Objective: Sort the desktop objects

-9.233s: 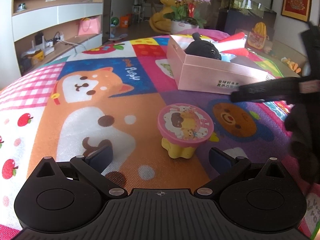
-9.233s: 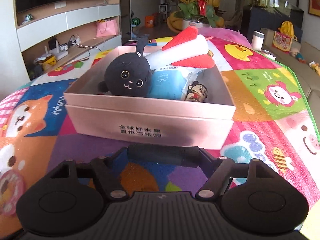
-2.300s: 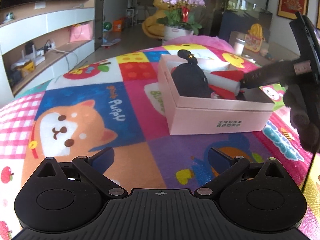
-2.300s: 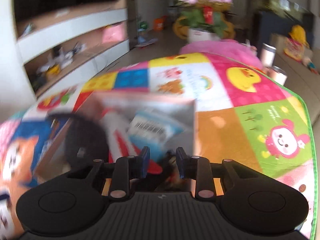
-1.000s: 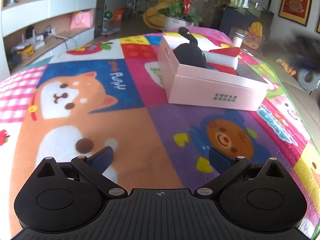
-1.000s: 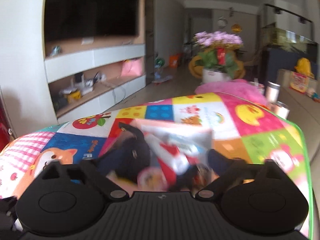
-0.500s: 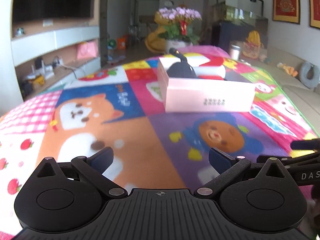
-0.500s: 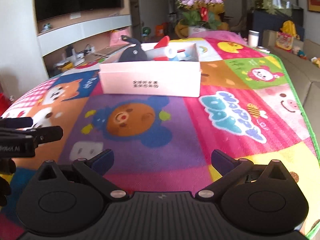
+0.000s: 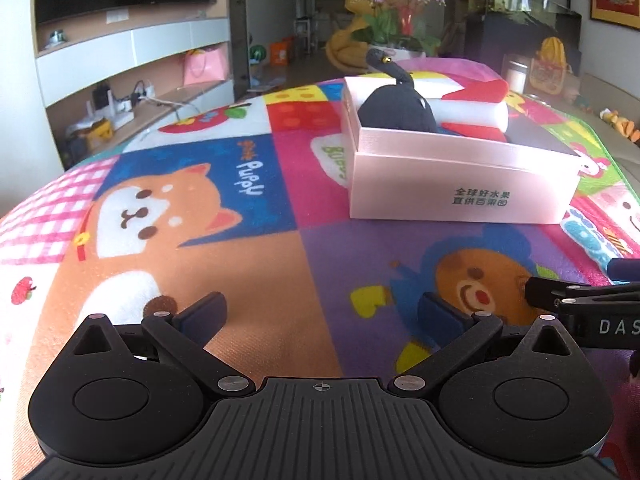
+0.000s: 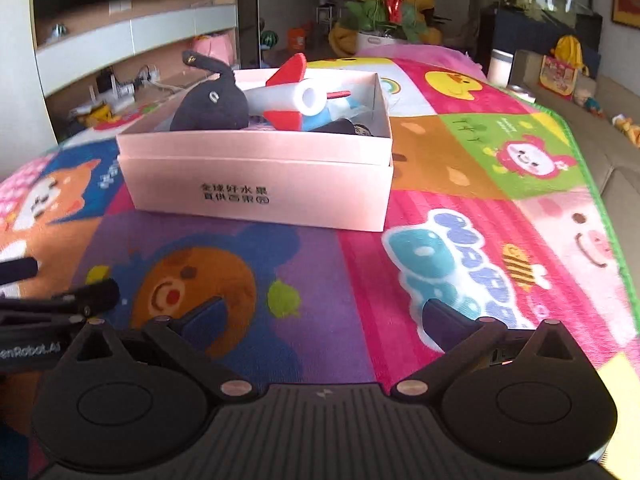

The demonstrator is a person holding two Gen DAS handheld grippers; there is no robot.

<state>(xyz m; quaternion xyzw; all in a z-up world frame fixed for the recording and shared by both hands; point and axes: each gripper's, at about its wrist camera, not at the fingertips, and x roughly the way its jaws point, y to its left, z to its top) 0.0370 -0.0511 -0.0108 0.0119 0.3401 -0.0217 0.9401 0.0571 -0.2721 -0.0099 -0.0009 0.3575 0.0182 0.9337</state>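
A pink box sat on the cartoon play mat, ahead of both grippers. From left to right it held a black plush cat, a red-and-white foam rocket and a small dark figurine. The rocket lay on its side, its long axis running across the box, its hollow end facing right. Shelving and a flower pot stood behind. The left gripper and right gripper hovered spread and empty over the mat.
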